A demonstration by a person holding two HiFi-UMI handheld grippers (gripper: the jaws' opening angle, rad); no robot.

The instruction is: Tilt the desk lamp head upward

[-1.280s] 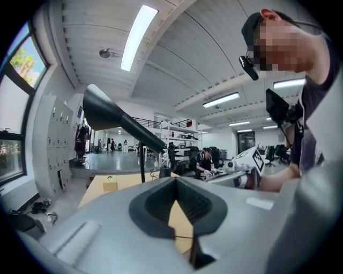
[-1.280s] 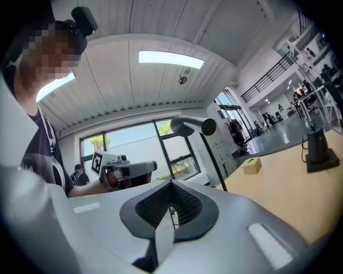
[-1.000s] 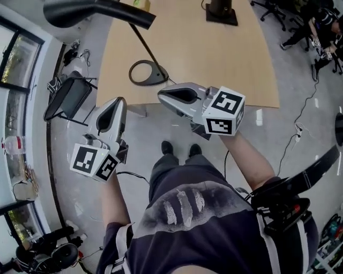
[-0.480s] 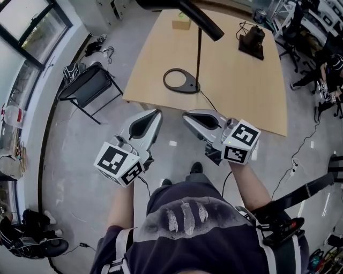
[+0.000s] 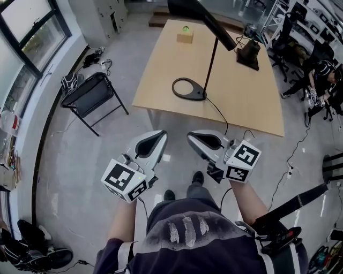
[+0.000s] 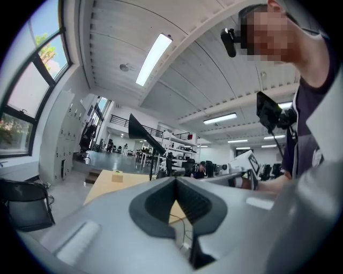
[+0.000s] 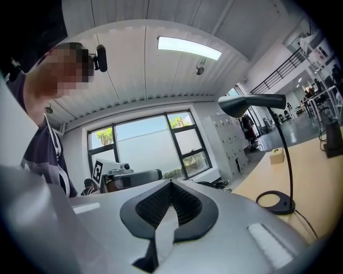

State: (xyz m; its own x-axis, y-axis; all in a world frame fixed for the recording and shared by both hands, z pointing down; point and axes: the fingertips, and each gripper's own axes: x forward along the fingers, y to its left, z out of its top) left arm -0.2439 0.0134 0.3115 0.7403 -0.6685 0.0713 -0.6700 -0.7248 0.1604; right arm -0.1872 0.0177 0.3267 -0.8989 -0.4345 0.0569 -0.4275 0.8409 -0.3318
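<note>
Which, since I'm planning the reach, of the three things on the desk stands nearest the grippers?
The desk lamp: its ring base sits at the front edge of the desk, while the small box and the black stand sit far back.

Black desk lamp, upright on the near part of a pale wooden table, close to its front edge. Rests on a flat ring-shaped base with an open centre. Rises on a thin dark stem, curving over at the top. Carries a long, tapered head, roughly level in the right gripper view. Trails a thin cord from the base over the table's near edge.
</note>
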